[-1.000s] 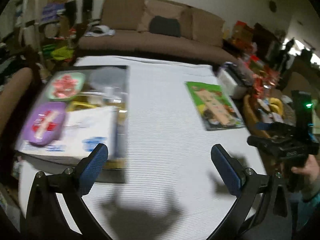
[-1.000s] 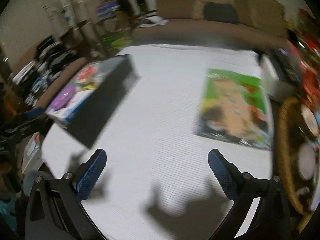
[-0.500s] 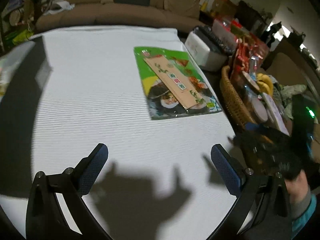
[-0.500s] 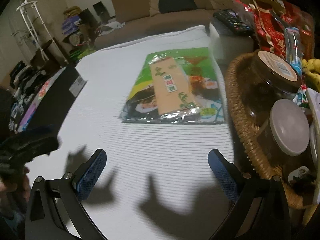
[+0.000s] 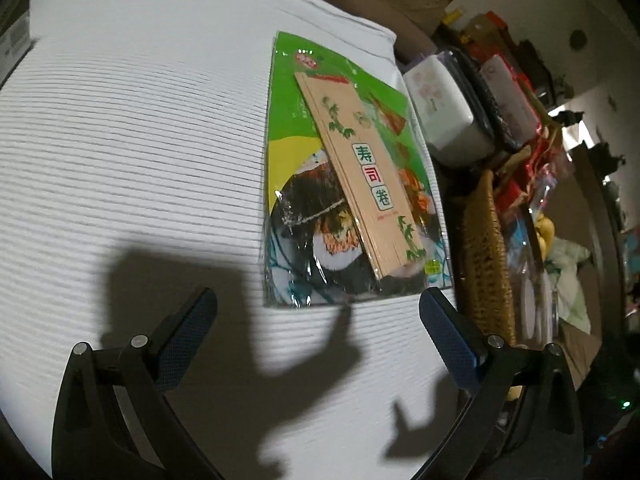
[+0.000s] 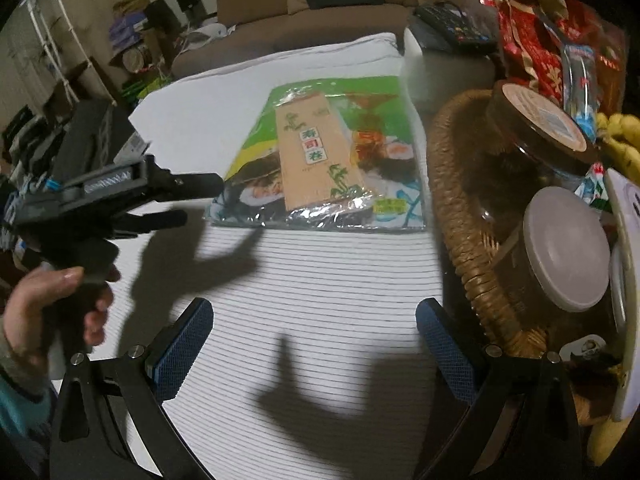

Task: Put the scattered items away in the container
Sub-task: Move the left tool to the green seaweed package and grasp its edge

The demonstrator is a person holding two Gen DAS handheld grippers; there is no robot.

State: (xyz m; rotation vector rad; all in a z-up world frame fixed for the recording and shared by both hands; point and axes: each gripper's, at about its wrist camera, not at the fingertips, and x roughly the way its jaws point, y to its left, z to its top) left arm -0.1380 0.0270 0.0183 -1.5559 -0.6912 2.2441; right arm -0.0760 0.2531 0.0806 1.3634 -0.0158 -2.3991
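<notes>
A flat green sushi-mat packet (image 5: 352, 176) (image 6: 320, 156) lies on the white ribbed cloth, near the table's right side. My left gripper (image 5: 316, 312) is open just short of the packet's near edge, nothing between its fingers. In the right wrist view that left gripper (image 6: 200, 199) shows at the left, held by a hand (image 6: 52, 300), its tips close to the packet's left corner. My right gripper (image 6: 314, 320) is open and empty over bare cloth, well short of the packet. The black container (image 6: 92, 140) stands at the table's far left.
A wicker basket (image 6: 460, 200) (image 5: 486, 256) with lidded jars (image 6: 560, 256) and snack bags sits close to the right of the packet. A white box (image 5: 444, 112) stands behind it. A brown sofa (image 6: 320, 4) lies beyond the table.
Both views have swung right, away from the black container and onto the packet. My left gripper has come much closer to the packet's near edge. Both grippers stay open.
</notes>
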